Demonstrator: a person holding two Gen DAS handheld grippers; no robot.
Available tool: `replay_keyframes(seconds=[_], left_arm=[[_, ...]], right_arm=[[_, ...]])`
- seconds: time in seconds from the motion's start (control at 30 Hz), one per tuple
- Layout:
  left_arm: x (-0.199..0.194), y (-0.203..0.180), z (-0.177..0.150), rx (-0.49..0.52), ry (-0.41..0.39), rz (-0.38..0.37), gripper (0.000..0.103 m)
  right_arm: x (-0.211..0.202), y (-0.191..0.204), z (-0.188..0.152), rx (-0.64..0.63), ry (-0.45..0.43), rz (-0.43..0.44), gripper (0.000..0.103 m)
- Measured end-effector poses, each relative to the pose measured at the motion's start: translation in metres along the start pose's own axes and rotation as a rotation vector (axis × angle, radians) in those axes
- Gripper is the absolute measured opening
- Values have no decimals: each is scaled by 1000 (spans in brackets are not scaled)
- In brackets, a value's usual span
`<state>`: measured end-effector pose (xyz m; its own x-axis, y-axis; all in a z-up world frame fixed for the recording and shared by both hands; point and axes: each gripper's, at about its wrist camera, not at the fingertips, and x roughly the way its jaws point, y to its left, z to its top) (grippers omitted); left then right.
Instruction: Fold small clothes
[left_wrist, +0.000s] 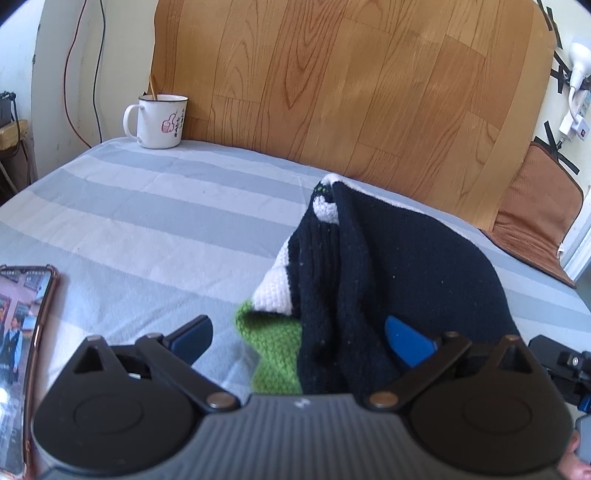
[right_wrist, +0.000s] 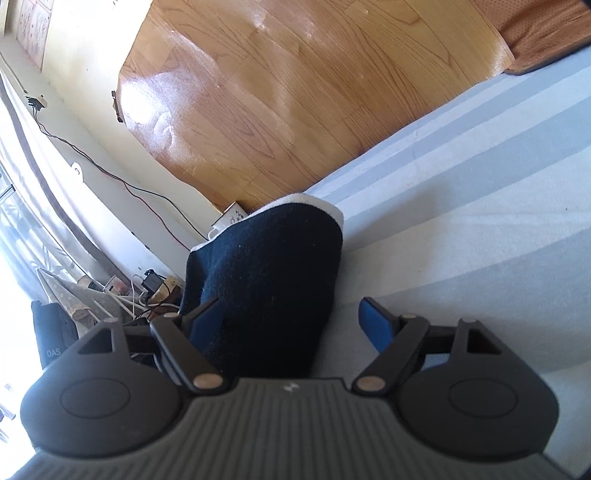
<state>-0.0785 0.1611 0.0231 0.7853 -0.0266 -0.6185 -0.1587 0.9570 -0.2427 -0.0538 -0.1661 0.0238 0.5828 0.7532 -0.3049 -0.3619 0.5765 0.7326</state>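
A small knitted garment (left_wrist: 391, 266), navy with white and green patches, lies bunched on the striped bed sheet (left_wrist: 155, 221). My left gripper (left_wrist: 299, 336) is open, its blue pads (left_wrist: 406, 341) spread wide, with the garment's green and navy edge lying between them. In the right wrist view the same navy garment (right_wrist: 273, 266), white-trimmed at its far edge, stands up between the spread fingers of my right gripper (right_wrist: 291, 321), which is open. The camera is tilted, so the sheet (right_wrist: 480, 206) slopes to the right.
A white enamel mug (left_wrist: 160, 122) with chopsticks stands at the bed's far left corner. A phone (left_wrist: 22, 332) lies at the left near my gripper. A wood-pattern board (left_wrist: 332, 85) leans behind the bed, with a brown cushion (left_wrist: 535, 210) at right. Cables and clutter (right_wrist: 122, 291) lie beside the bed.
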Motion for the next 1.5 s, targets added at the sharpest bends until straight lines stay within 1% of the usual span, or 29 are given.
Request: replay_keyframes(seconds=[0.67, 1.07, 1.17, 1.27, 1.37, 1.4, 1.47, 1.5], left_arm=[[-2, 0, 1, 1, 17, -7, 103], [1, 7, 1, -19, 36, -41, 103], [3, 13, 1, -41, 55, -71, 103], [8, 22, 4, -93, 97, -116, 103], [9, 27, 8, -108, 118, -163, 103], [10, 27, 8, -108, 127, -199, 103], [15, 27, 9, -113, 158, -296, 103], [17, 25, 9, -110, 168, -329, 103]], right_arm=[[0, 0, -1, 1, -3, 1, 83], [0, -1, 0, -2, 1, 1, 84], [2, 0, 3, -12, 20, -4, 85], [8, 2, 7, -34, 59, -12, 87], [19, 1, 17, -26, 102, 16, 87], [25, 0, 20, -22, 118, 24, 87], [38, 1, 24, -27, 161, 45, 86], [45, 3, 25, -31, 186, 49, 87]])
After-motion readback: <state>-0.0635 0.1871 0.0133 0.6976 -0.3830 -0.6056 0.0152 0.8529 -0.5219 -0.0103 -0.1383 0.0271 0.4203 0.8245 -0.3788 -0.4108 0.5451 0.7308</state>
